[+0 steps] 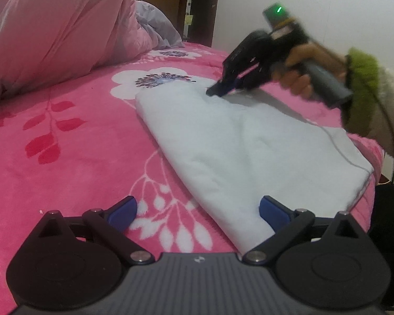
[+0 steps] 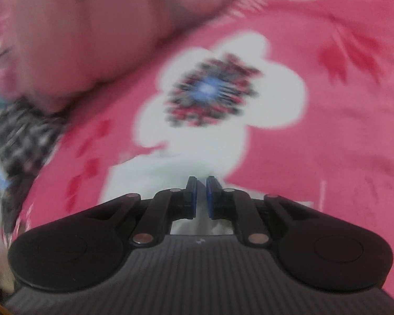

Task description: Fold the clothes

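White folded garment [image 1: 252, 155] lies flat on the pink floral bedspread [image 1: 73, 157], long side running from near the left gripper [image 1: 197, 210] up toward the big white flower. Left gripper: jaws wide apart, nothing between them, near end of the garment just beside its right pad. Right gripper [image 2: 201, 197]: jaws nearly together, clamped on a thin bit of white fabric at the garment's far corner, held by a hand [image 1: 299, 78]. Right wrist view blurred. Pink quilt [image 1: 55, 31] bunched behind.
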`<state>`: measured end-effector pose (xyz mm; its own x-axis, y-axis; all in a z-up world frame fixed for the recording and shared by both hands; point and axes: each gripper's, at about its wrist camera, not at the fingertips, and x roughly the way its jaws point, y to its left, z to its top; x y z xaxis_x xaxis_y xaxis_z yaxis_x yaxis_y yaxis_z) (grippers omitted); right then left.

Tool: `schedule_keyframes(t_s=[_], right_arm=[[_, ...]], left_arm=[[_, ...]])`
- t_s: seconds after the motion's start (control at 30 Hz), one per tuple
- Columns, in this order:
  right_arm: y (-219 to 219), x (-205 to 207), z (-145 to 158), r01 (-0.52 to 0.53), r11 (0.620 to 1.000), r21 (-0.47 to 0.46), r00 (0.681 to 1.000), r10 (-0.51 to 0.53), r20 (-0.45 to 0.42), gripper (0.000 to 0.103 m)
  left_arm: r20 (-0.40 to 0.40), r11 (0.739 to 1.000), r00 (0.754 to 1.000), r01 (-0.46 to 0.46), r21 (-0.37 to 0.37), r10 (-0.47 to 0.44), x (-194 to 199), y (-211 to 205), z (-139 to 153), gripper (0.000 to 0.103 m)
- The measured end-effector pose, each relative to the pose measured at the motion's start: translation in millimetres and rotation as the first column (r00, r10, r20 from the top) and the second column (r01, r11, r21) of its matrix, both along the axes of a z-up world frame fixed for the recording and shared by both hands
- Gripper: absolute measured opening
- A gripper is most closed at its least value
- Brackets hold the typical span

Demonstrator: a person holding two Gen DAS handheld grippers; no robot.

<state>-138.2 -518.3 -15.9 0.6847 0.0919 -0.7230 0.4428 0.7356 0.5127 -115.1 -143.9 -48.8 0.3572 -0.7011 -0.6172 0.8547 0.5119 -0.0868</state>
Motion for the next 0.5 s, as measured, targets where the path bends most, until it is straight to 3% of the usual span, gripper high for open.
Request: schedule_keyframes(t_s=[0.07,0.2,0.27,0.4,0.5], right_arm=[[1.7,-3.5,7.1,0.007,1.0,0.017,1.0,-0.008,0.019,0.009],[31.0,-3.2,52.8,-0.079,0.993,-0.09,0.995,0.084,0.061,0.009],[45.8,12.1,60.9,-0.131,0.989,-0.066,0.989,0.135,0.064,0.01],[69.3,61.7,39.3,-0.207,0.978,-0.01,0.978,0.207,-0.022,0.01],[61.8,85.5,13.3,-0.163,0.985,0.058,0.983,0.167,-0.078,0.004]], left_arm=[[-0.001,1.0,1.0,0.0,-0.009,0.0,0.5,0.9,-1.0,0.1],[-0.002,1.0,1.0,-0.002,-0.031,0.002,0.3,3.0,-3.4,0.1],[0.001,0.999,1.0,-0.005,-0.037,0.005,-0.1,3.5,-3.6,0.1],[0.0,0.999,1.0,-0.008,-0.048,0.008,-0.3,5.0,-4.4,0.1],[-0.004,0.998,1.0,-0.007,-0.057,0.007,-1.1,7.3,-4.7,0.1]])
